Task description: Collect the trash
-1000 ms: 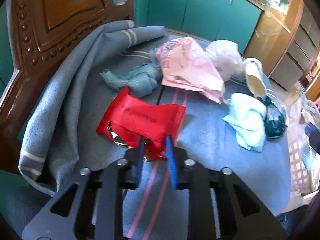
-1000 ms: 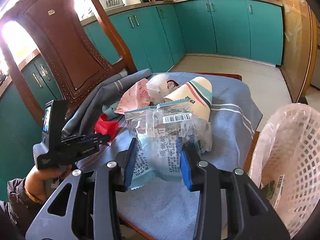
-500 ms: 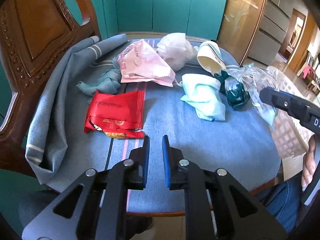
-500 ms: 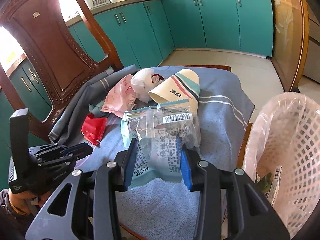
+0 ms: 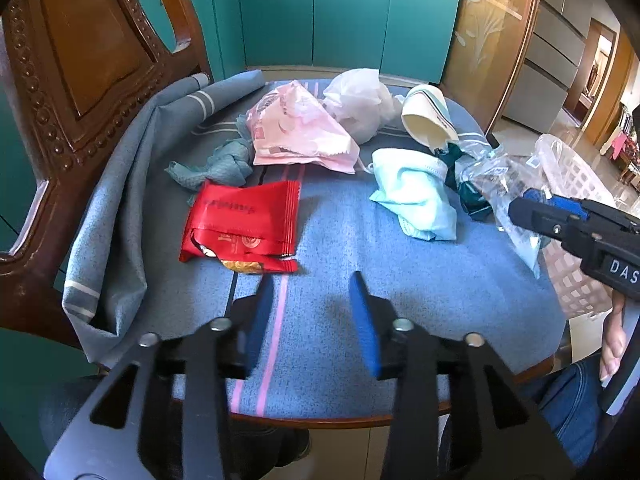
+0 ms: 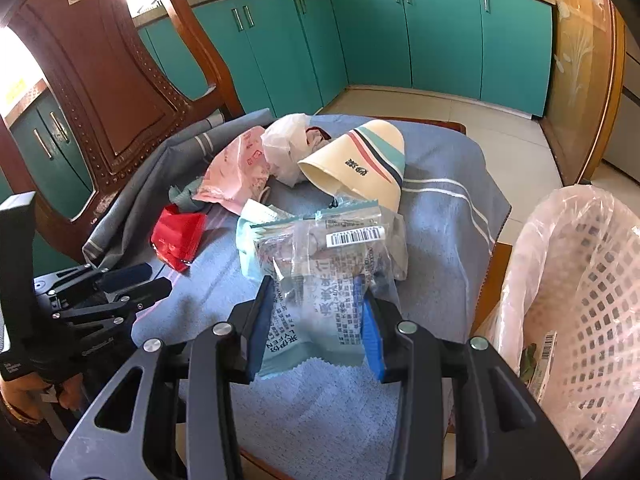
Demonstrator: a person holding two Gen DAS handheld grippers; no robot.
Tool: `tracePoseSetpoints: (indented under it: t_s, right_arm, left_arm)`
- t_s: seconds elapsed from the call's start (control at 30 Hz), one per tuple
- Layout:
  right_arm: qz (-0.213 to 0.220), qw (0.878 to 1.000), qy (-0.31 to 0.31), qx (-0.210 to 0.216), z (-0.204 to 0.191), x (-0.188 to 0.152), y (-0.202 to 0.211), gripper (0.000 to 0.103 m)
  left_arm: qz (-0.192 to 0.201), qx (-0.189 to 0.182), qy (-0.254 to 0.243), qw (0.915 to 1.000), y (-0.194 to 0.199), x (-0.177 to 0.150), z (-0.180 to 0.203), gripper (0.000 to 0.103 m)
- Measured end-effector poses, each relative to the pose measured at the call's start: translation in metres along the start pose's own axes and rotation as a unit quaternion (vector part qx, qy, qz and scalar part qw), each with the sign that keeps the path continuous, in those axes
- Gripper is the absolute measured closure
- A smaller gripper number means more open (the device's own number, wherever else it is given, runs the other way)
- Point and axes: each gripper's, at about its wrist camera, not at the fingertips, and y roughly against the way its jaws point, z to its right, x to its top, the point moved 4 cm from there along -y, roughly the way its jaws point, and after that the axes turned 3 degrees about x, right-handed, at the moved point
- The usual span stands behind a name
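— Teal kitchen cabinets (image 6: 440, 40) line the back of the room, and a carved dark wooden chair (image 5: 80, 60) stands against the table. What covers the table?

— A blue woven cloth with pale stripes (image 5: 400, 280), bunched up against the chair on one side. Trash is scattered over it.

— Which pieces?

— A flat red foil wrapper (image 5: 244, 224) lies nearest the left gripper (image 5: 312, 300). Behind it sit a knotted grey-green rag (image 5: 224, 160), a crumpled pink plastic bag (image 5: 296, 132) and a white plastic bag (image 5: 360, 104). A cream paper cup with coloured stripes (image 6: 360, 164) lies on its side, with a light blue face mask (image 5: 416, 192) just in front of it.

— What is the left gripper doing?

— Its jaws are opening, with nothing between them; they hover over the bare cloth, just short of the red wrapper.

— And the right gripper (image 6: 316, 312)?

— Its blue pads are pinched on a clear plastic snack packet with a barcode label (image 6: 320, 272), which is lifted off the cloth, its upper part hanging in front of the mask and cup.

— Where would the trash go?

— A white lattice plastic basket lined with a clear bag (image 6: 580, 280) stands beside the table on the right, with a bit of packaging already inside.
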Motion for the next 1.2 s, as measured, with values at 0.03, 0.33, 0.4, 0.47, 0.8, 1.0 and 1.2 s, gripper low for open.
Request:
tracePoseSetpoints:
  t_s: [0.03, 0.33, 0.4, 0.47, 0.8, 1.0, 1.2]
  right_arm:
    - [-0.001, 1.0, 0.0, -0.001, 0.0, 0.0, 0.0, 0.062]
    - [-0.003, 1.0, 0.002, -0.007, 0.0, -0.001, -0.003, 0.058]
    - [-0.003, 1.0, 0.004, -0.007, -0.001, -0.001, -0.003, 0.054]
    - [-0.004, 1.0, 0.007, -0.006, -0.002, -0.001, -0.003, 0.052]
    - [0.005, 1.0, 0.004, -0.014, -0.001, 0.001, -0.001, 0.032]
    - [-0.01, 0.999, 0.021, -0.034, -0.004, -0.002, -0.009, 0.028]
    - [-0.039, 0.996, 0.041, -0.066, -0.006, -0.01, -0.029, 0.02]
  left_arm:
    - [0.003, 0.004, 0.001, 1.0, 0.001, 0.001, -0.001, 0.051]
    - [0.024, 0.017, 0.016, 0.9994, 0.009, 0.004, -0.009, 0.038]
    - [0.022, 0.017, 0.021, 0.9994, 0.008, 0.003, -0.012, 0.036]
    - [0.021, 0.017, 0.024, 0.9993, 0.006, 0.003, -0.013, 0.033]
    - [0.01, 0.019, 0.039, 0.999, -0.004, 0.001, -0.02, 0.024]
    - [0.022, 0.043, 0.056, 0.9973, -0.022, 0.029, -0.035, 0.019]
    - [-0.016, 0.053, 0.076, 0.9955, -0.064, 0.041, -0.042, 0.015]
